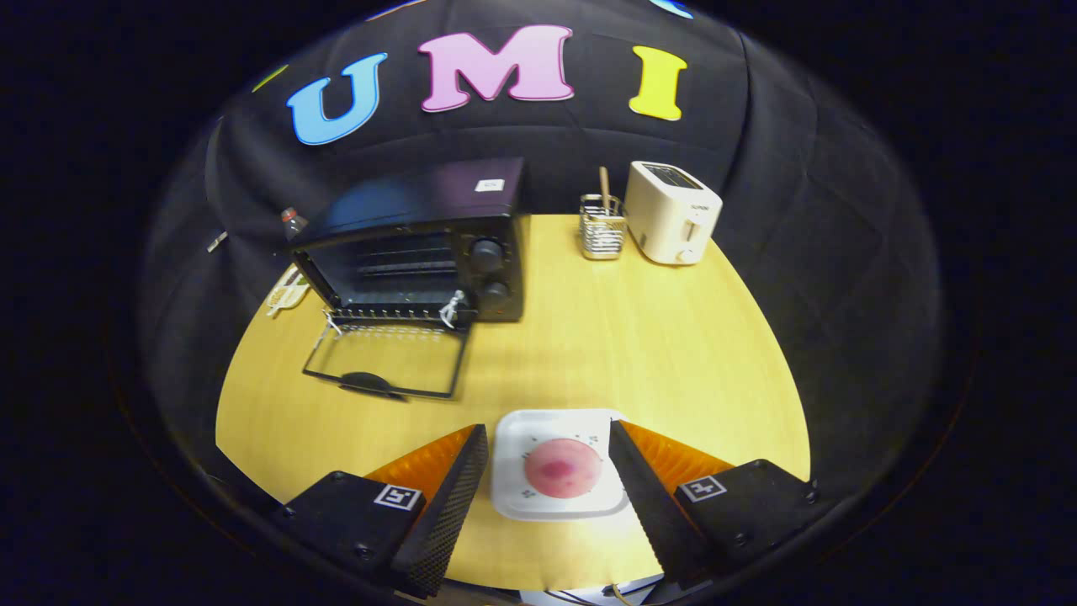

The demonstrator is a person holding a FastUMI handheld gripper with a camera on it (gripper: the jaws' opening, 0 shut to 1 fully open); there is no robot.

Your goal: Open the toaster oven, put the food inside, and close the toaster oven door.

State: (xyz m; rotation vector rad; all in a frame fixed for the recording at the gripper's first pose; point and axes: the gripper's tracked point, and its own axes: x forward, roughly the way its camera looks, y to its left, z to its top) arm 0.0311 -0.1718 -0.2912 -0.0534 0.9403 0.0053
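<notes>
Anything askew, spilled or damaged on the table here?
Nothing stands out. The toaster oven stands square with its door folded flat onto the table, as the task needs. The food sits centred on its plate between the open gripper fingers. The toaster and rack stand upright.

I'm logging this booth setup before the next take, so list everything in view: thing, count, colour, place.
toaster oven: one, black, far left on the table, interior open.
oven door: one, glass in a black frame, folded down flat in front of the oven.
plate: one, white, square, between the fingers.
food: one, pink round piece, on the plate.
toaster: one, cream, far right.
wire holder: one, metal, left of the toaster, wooden stick inside.
bottle: one, behind the oven, mostly hidden.
table: one, light wood.
tool: one, open, fingers either side of the plate.
</notes>
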